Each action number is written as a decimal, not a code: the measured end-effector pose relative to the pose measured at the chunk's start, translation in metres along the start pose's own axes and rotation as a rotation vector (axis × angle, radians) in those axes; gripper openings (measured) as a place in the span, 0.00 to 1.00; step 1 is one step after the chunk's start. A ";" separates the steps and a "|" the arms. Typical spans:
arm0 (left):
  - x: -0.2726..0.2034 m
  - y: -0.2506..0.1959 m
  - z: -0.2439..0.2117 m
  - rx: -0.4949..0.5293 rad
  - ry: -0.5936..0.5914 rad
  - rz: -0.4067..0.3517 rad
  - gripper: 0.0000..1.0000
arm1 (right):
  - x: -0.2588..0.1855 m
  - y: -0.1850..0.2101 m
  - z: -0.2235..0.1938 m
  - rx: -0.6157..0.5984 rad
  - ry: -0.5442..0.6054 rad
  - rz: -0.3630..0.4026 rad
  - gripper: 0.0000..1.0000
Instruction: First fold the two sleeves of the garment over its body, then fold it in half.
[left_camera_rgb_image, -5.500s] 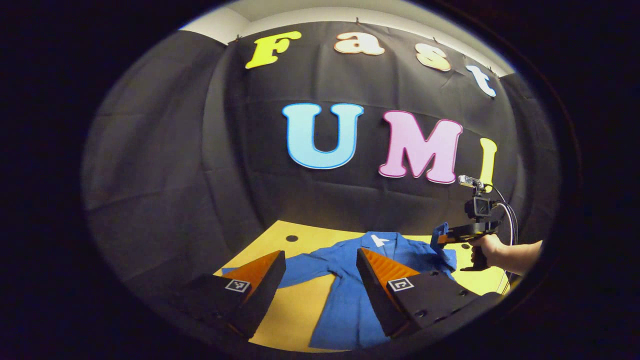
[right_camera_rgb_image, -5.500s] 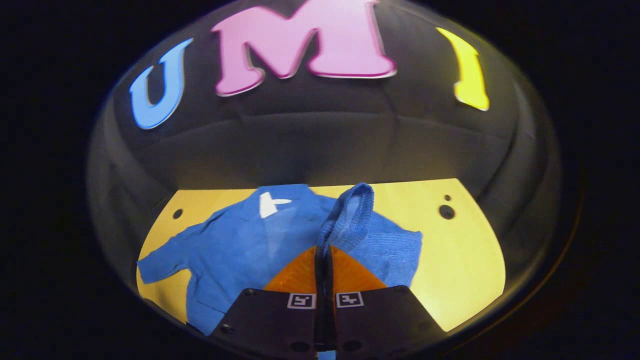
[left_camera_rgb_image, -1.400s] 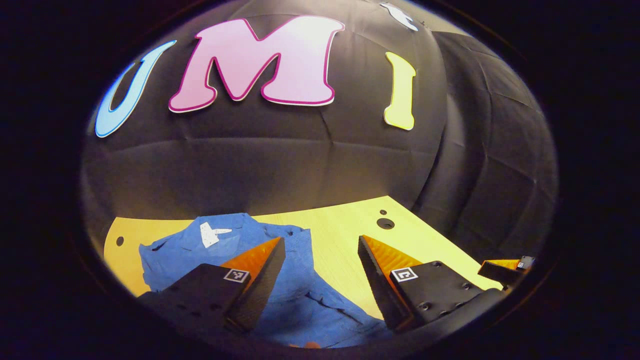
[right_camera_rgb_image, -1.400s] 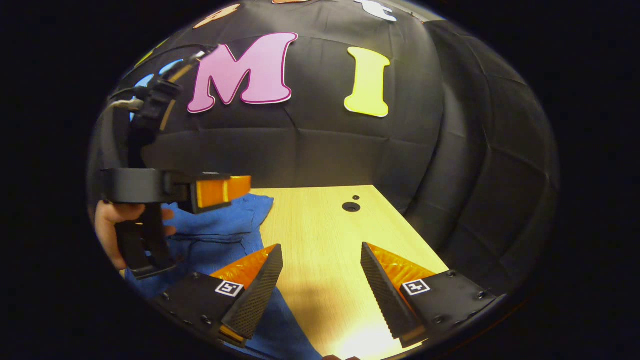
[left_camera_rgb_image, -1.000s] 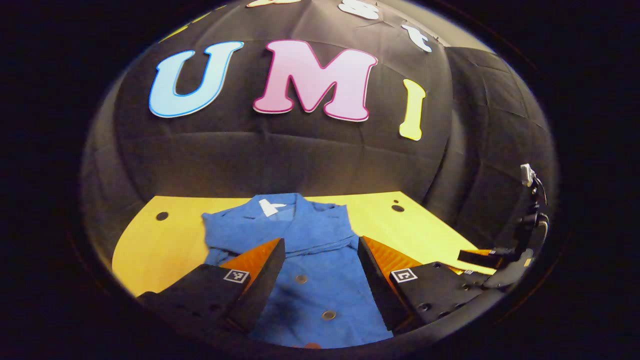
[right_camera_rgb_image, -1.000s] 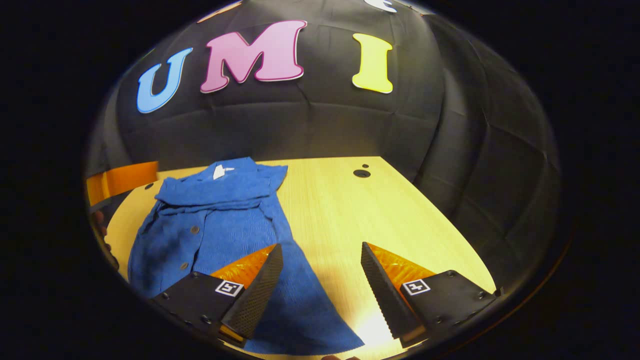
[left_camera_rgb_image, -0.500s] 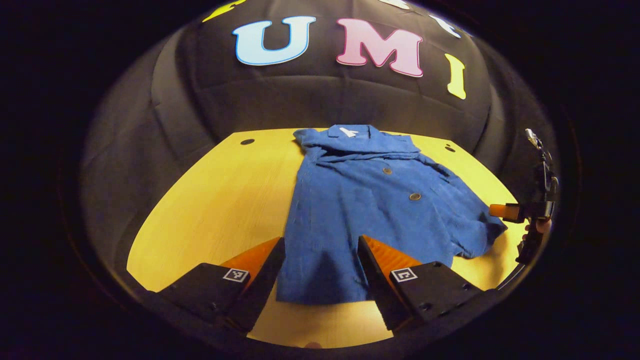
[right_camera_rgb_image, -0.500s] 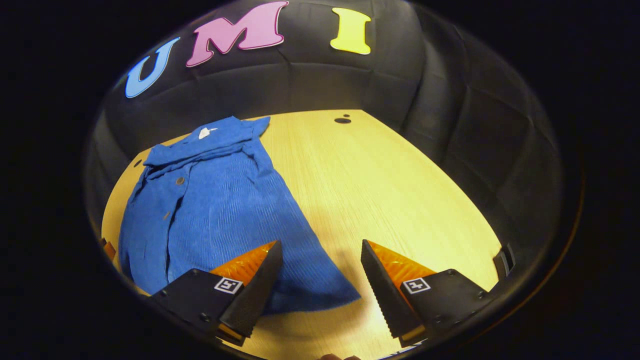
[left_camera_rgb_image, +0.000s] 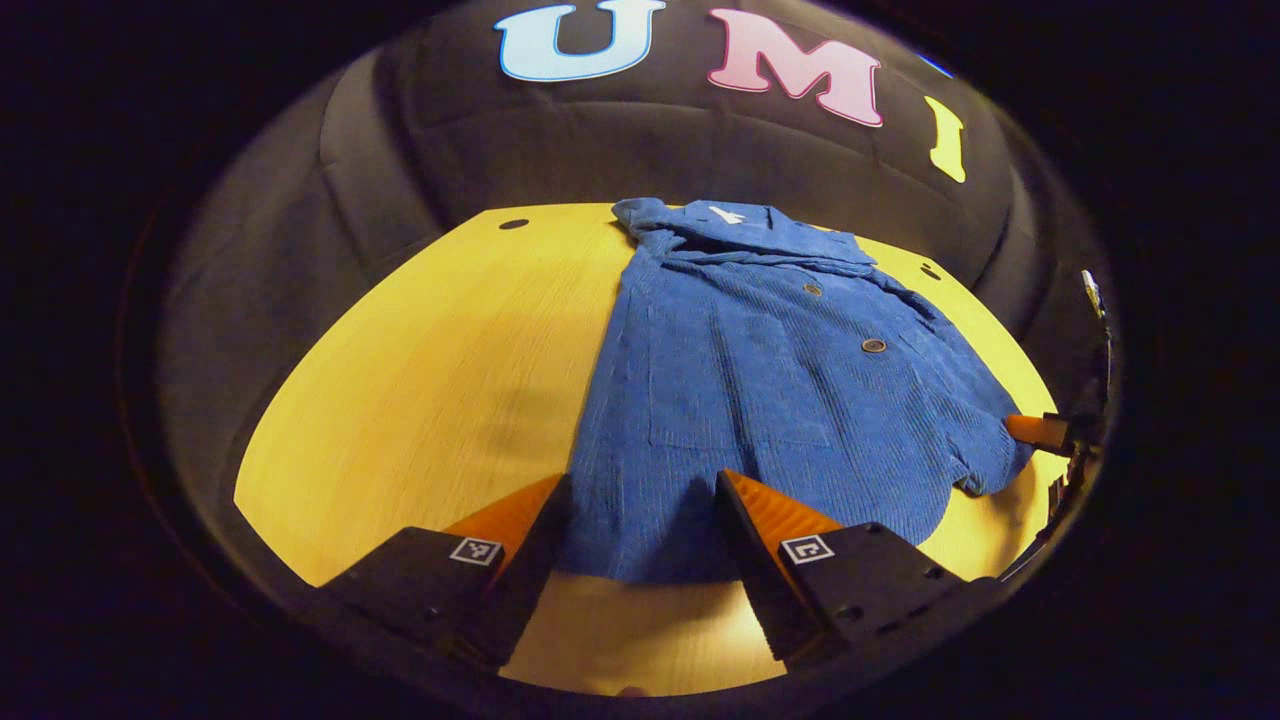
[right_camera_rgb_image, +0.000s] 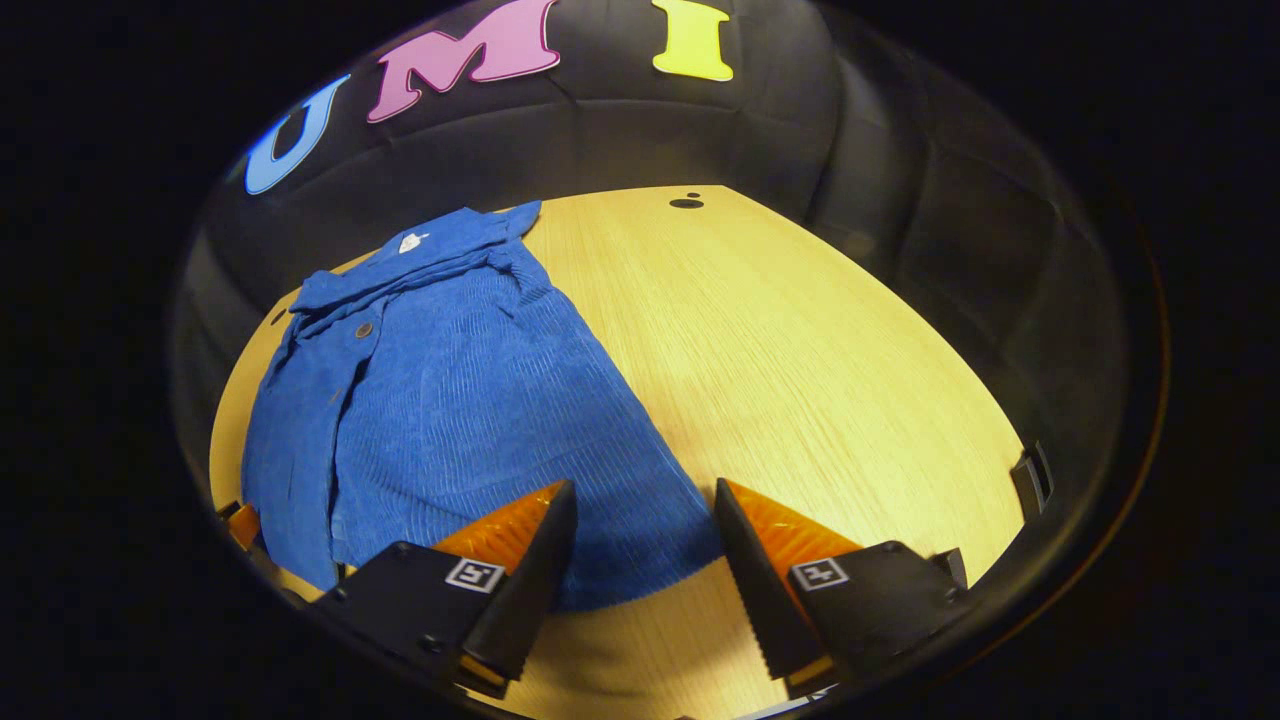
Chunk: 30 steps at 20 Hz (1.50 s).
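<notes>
The blue garment (left_camera_rgb_image: 780, 380) lies flat on the yellow tabletop (left_camera_rgb_image: 440, 370), collar toward the far wall, both sleeves folded in over its buttoned front. The left gripper (left_camera_rgb_image: 640, 510) hangs with its fingers spread apart over the near hem at one lower corner, holding nothing. The right gripper (right_camera_rgb_image: 640, 520) is likewise parted and empty at the opposite lower corner of the hem.

No text here can be read.
</notes>
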<state>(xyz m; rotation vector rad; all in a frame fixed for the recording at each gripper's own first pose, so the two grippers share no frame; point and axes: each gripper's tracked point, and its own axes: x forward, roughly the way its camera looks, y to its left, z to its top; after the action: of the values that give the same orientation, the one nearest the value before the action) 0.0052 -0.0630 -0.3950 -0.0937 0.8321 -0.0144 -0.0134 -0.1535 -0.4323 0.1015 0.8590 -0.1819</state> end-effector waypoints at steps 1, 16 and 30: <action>0.003 0.001 -0.001 0.003 0.011 0.015 0.84 | 0.001 0.005 0.001 -0.011 0.003 0.017 0.84; 0.001 -0.035 0.057 -0.097 -0.057 -0.101 0.00 | 0.001 0.048 0.044 -0.032 -0.099 0.211 0.01; 0.016 -0.053 0.242 -0.032 -0.322 -0.158 0.00 | 0.006 0.114 0.246 -0.070 -0.423 0.336 0.01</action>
<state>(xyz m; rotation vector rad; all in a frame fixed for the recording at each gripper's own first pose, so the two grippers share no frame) 0.1958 -0.0976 -0.2401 -0.1864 0.5022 -0.1317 0.1961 -0.0826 -0.2749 0.1338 0.4163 0.1396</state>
